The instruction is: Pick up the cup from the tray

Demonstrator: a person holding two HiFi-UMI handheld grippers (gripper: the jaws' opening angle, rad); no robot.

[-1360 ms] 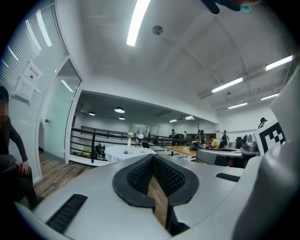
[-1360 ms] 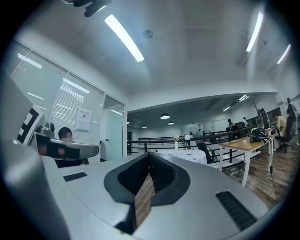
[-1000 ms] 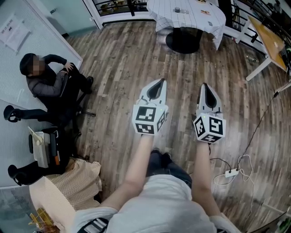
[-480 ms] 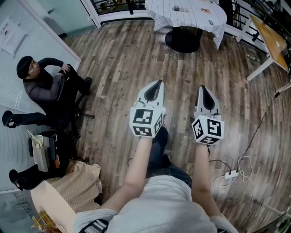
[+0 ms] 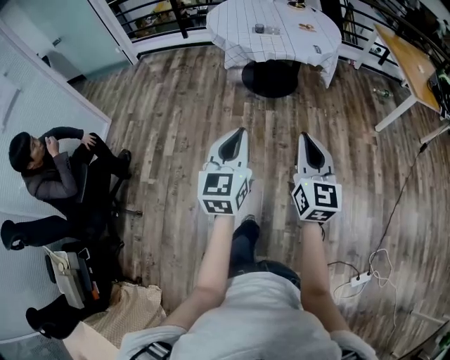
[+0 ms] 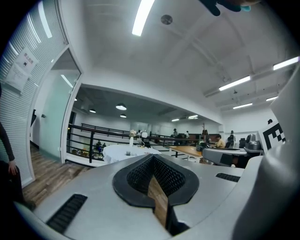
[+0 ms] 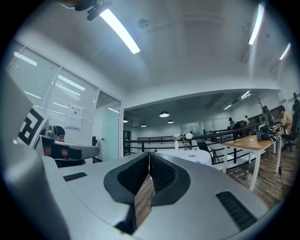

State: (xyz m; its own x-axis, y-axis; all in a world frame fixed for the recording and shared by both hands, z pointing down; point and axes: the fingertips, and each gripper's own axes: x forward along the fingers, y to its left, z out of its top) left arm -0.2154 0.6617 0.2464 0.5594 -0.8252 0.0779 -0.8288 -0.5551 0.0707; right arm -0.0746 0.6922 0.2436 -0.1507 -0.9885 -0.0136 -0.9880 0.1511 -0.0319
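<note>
A round table with a white cloth (image 5: 281, 28) stands ahead across the wooden floor. Small items (image 5: 260, 28) lie on it, too small to tell a cup or tray among them. My left gripper (image 5: 242, 131) and right gripper (image 5: 304, 134) are held side by side, level, pointing at the table and well short of it. Both are shut with nothing between the jaws. In the left gripper view the closed jaws (image 6: 152, 157) frame the distant table (image 6: 123, 152). The right gripper view shows the same: closed jaws (image 7: 149, 164) and the table (image 7: 188, 154) with a vase on it.
A person sits on an office chair (image 5: 53, 176) by the glass wall at the left. A wooden desk (image 5: 408, 60) stands at the right, a black railing (image 5: 162, 14) at the back. A power strip and cable (image 5: 360, 279) lie on the floor at the right.
Both grippers have moved forward together toward the round table, still shut. The table shows more fully and the seated person has slid down and left in the head view.
</note>
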